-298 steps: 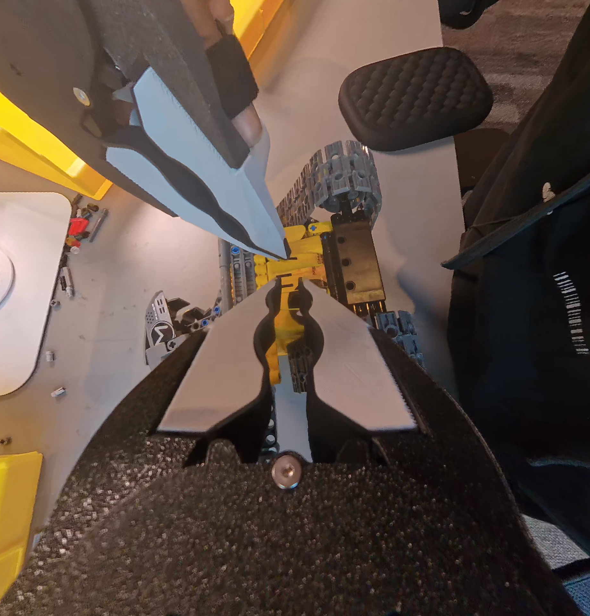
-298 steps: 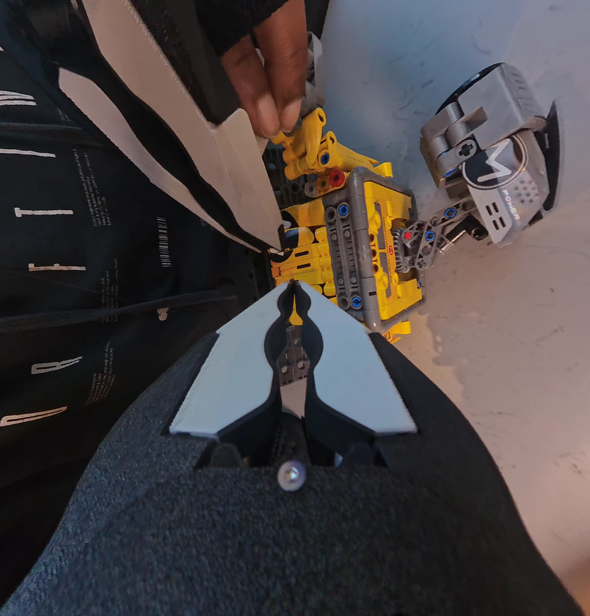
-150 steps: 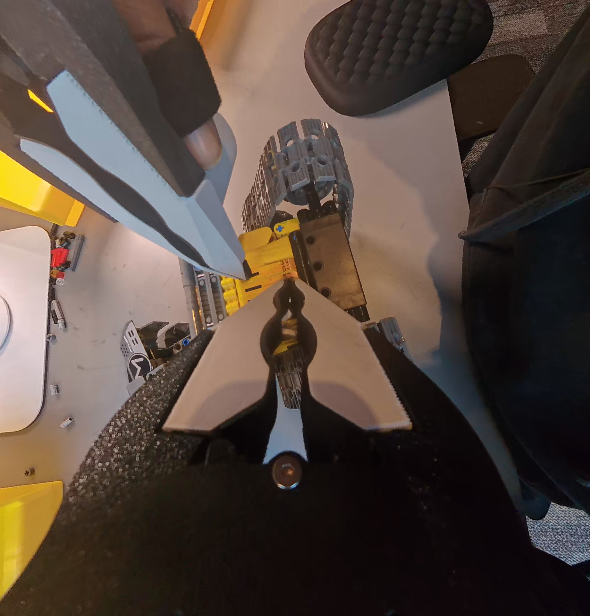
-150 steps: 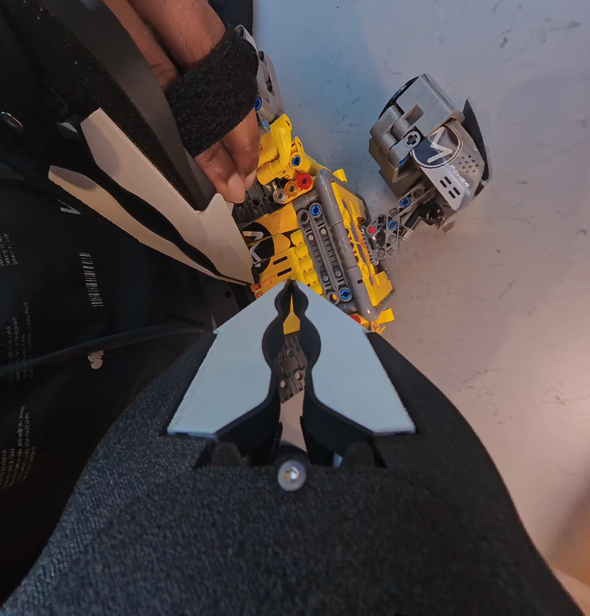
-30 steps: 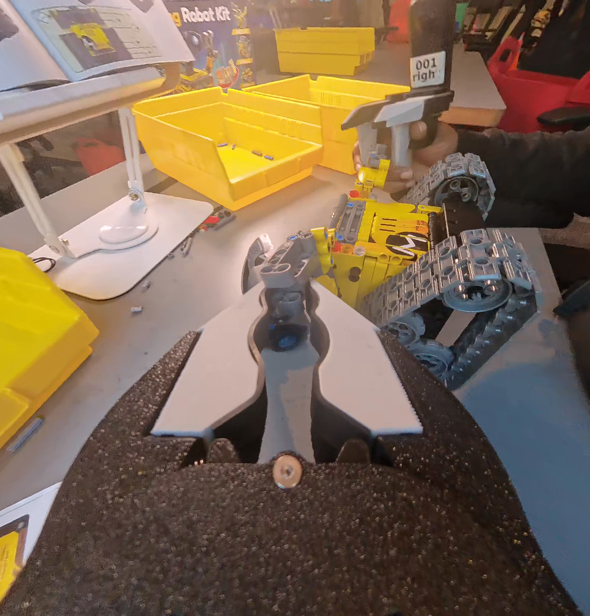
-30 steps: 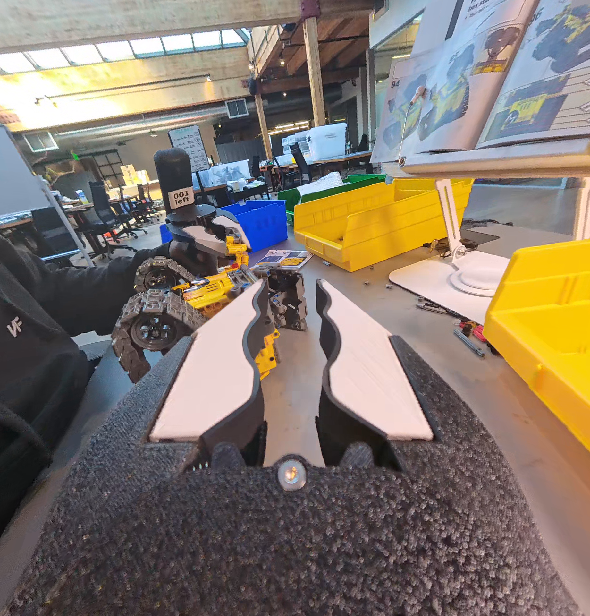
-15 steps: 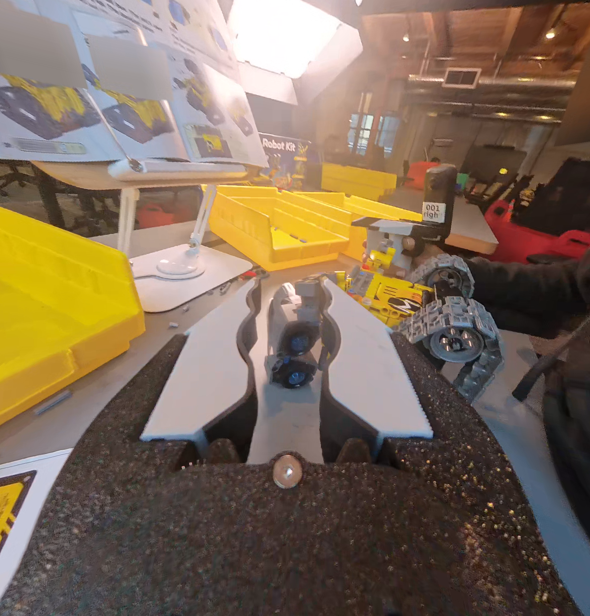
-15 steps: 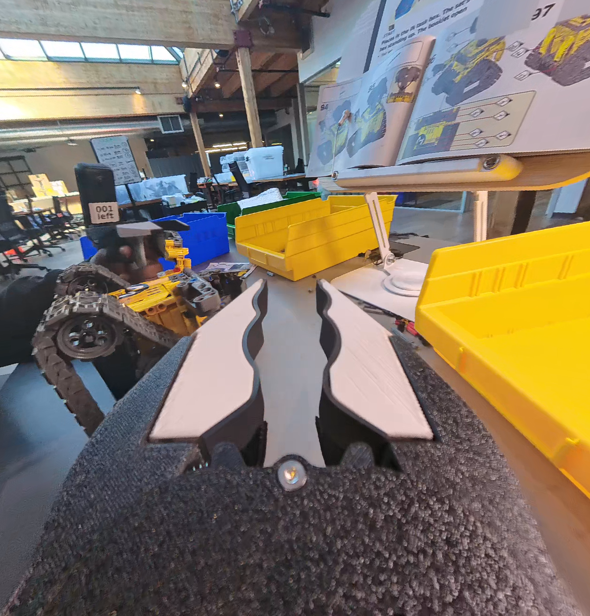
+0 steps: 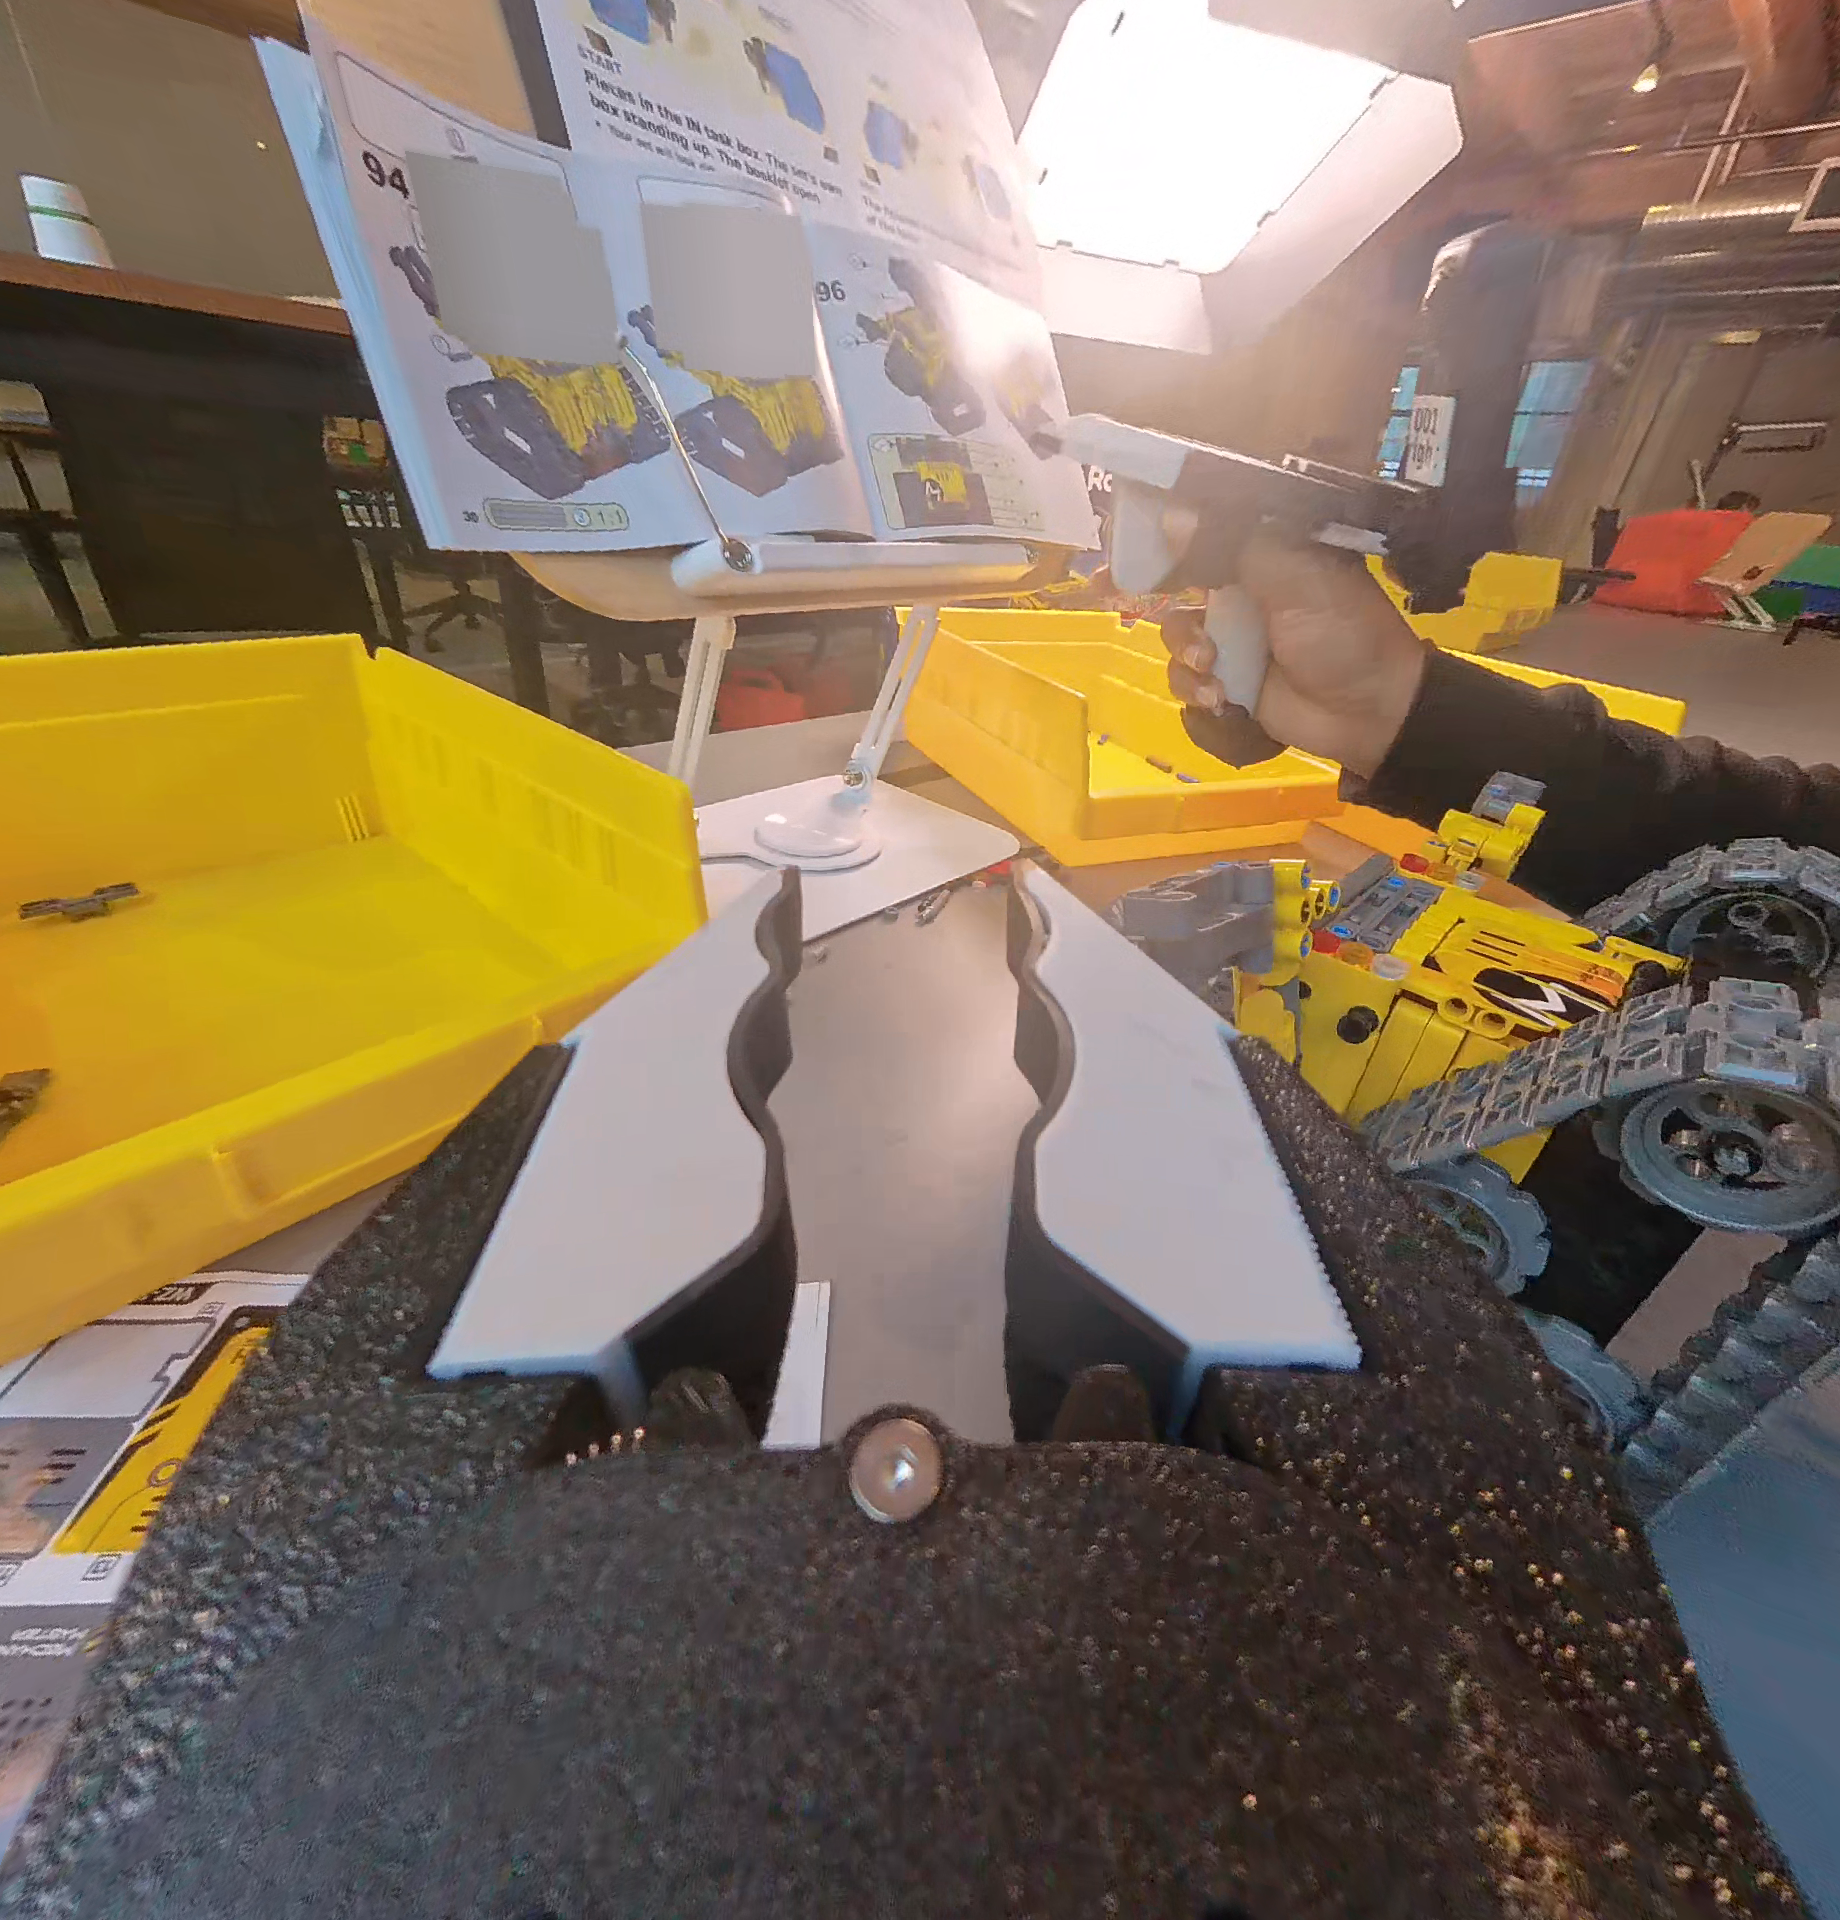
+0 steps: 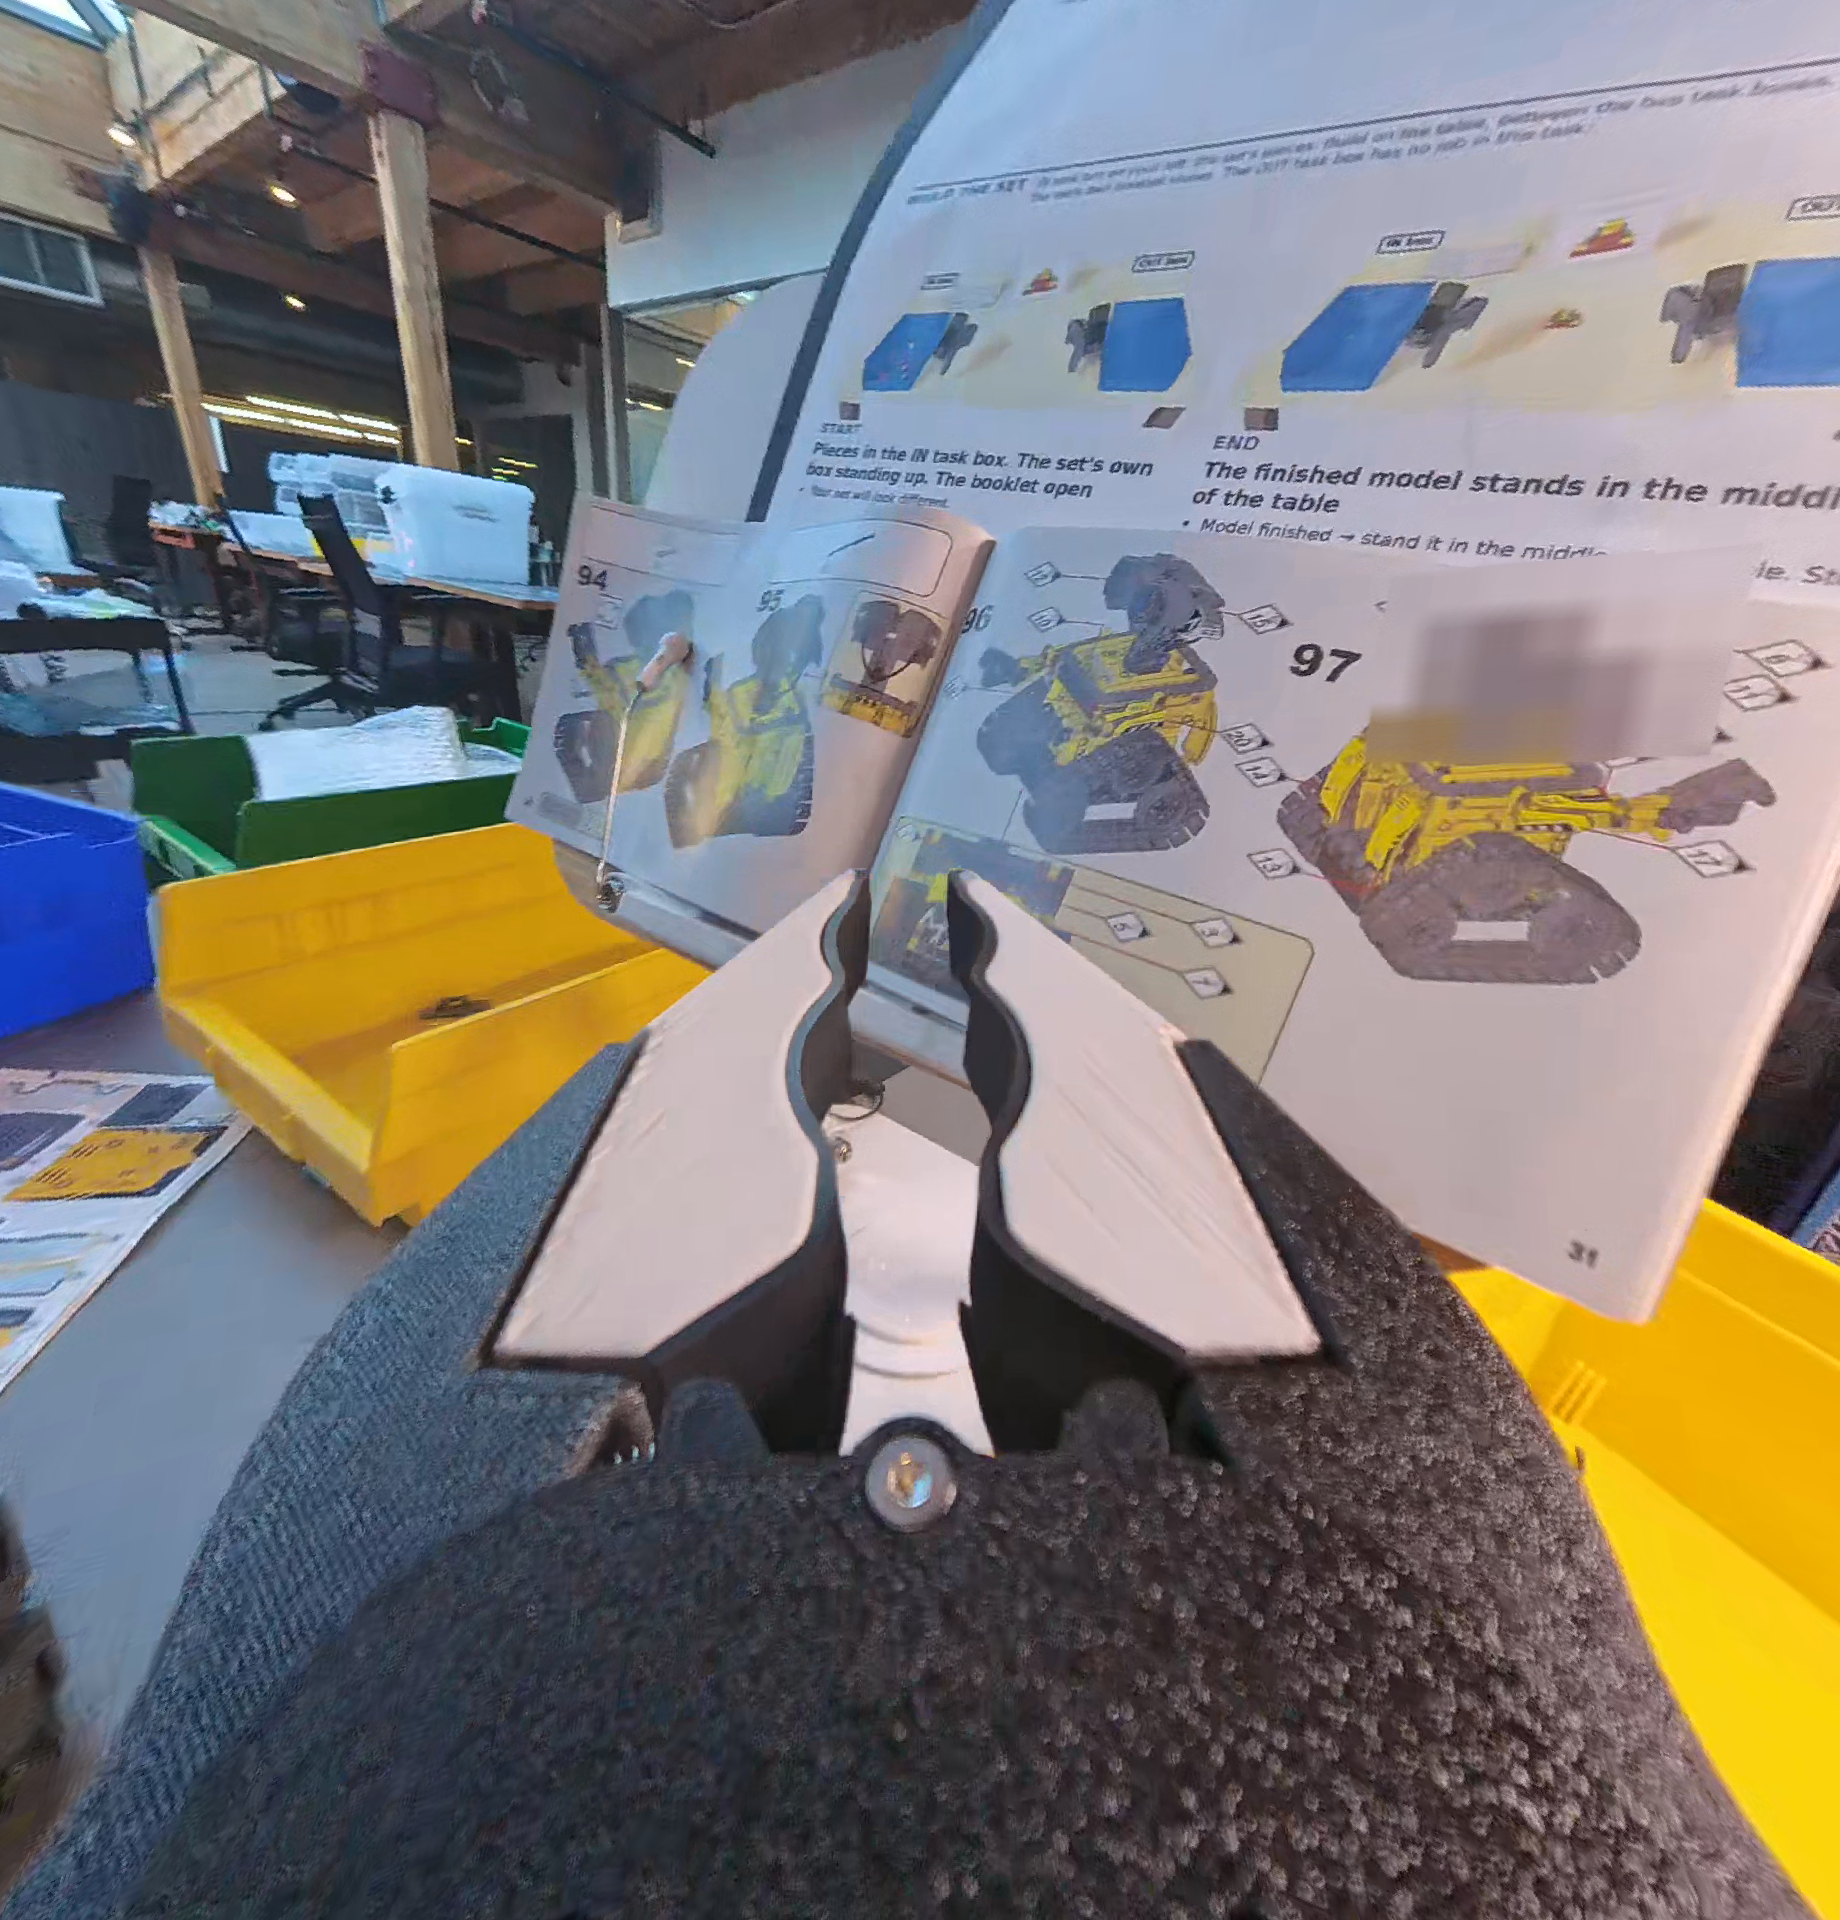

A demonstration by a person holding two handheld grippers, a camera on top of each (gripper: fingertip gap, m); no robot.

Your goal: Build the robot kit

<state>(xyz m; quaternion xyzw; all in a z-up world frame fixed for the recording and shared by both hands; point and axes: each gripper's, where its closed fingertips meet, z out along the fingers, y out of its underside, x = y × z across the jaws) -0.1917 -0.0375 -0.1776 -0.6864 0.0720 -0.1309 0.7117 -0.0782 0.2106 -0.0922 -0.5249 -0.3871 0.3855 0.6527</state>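
Observation:
My left gripper (image 9: 900, 894) is open and empty, held low over the grey table (image 9: 895, 1091). A yellow brick vehicle with grey tracks (image 9: 1467, 997) stands just right of its fingers. A hand holds my right gripper (image 9: 1077, 447) up beyond the vehicle, its tips at the lower right corner of an open instruction booklet (image 9: 687, 343) on a white stand. In the right wrist view the right gripper (image 10: 905, 894) is open with a narrow gap, empty, and points at the booklet's pages (image 10: 1259, 831) close ahead.
A large yellow bin (image 9: 272, 935) with a few small dark parts sits left of my left gripper, another yellow bin (image 9: 1103, 717) behind. The stand's white base (image 9: 843, 842) has small loose parts beside it. A printed leaflet (image 10: 64, 1174), blue bin (image 10: 33, 904) and green bin (image 10: 303, 800) lie farther off. The tips of one gripper are about 30 cm away from the tips of the other.
My left gripper has opened wider and swung left; the grey piece that sat between its fingers is no longer there. My right gripper has risen from the vehicle to the booklet.

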